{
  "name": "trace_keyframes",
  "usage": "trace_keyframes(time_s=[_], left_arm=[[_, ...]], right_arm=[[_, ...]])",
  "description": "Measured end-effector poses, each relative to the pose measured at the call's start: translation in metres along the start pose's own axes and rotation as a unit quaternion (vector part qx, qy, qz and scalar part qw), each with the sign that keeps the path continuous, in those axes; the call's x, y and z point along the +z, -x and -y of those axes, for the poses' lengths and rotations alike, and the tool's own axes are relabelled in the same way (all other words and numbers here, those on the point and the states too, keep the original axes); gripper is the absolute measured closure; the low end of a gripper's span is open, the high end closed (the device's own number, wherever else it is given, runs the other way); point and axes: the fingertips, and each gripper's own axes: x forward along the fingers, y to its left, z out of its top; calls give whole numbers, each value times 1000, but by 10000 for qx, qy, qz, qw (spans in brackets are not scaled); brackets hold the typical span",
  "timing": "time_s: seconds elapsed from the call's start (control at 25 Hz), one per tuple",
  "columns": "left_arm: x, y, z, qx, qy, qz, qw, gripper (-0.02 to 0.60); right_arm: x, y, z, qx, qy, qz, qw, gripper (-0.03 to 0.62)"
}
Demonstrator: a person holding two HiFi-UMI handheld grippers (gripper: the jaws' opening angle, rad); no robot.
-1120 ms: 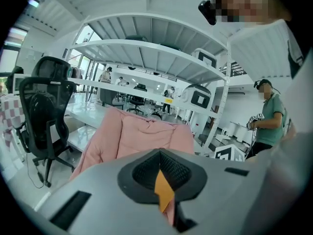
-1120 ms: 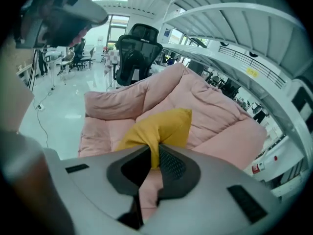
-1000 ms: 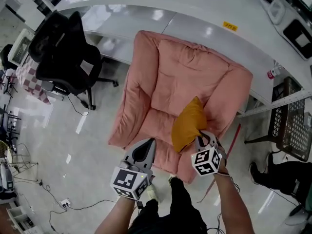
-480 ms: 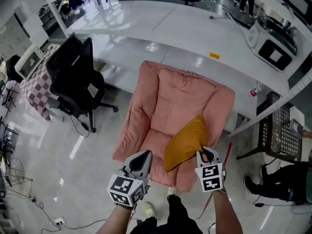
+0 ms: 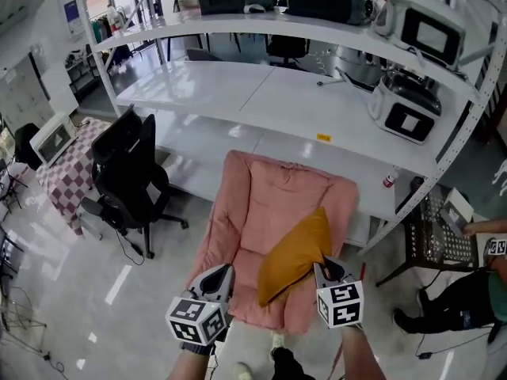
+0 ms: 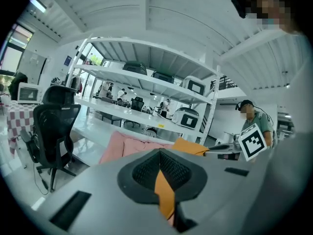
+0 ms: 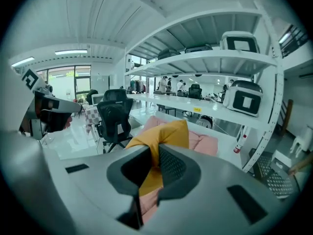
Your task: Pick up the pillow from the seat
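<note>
An orange-yellow pillow (image 5: 291, 256) hangs tilted above the seat of a pink armchair (image 5: 269, 192), clear of the cushion. My right gripper (image 5: 322, 266) is shut on the pillow's lower right corner. In the right gripper view the pillow (image 7: 165, 133) bulges out past the pinching jaws of my right gripper (image 7: 155, 156), with the armchair (image 7: 208, 142) behind it. My left gripper (image 5: 223, 272) hovers to the left of the pillow, apart from it, its jaws together and holding nothing. In the left gripper view my left gripper (image 6: 159, 163) points at the armchair (image 6: 124, 146), and the pillow (image 6: 190, 145) shows to its right.
A black office chair (image 5: 127, 172) stands left of the armchair. A long white shelf unit (image 5: 261, 93) with appliances (image 5: 408, 117) runs behind it. A black mesh rack (image 5: 432, 244) and a seated person (image 5: 475, 291) are to the right.
Both grippers have risen, and the pillow has come up off the seat in the right gripper. The head view has tilted up, showing more of the shelves.
</note>
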Motion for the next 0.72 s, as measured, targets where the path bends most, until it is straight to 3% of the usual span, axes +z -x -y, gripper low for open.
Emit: trace_keyframes(time_s=[0.28,0.48,0.72], left_arm=[[33,18,19,-51,-52,204,9998,575],[58,63,24,-152,-77,362,9992,575],[78,82,29,-196,-101,512,9984,577]], right_arm=[[37,45,8,-191,-51,385,9991,566],[64,91,-15,-345,-63,663,9972,566],[88,119,-21,-409,-24,913,9950,566]])
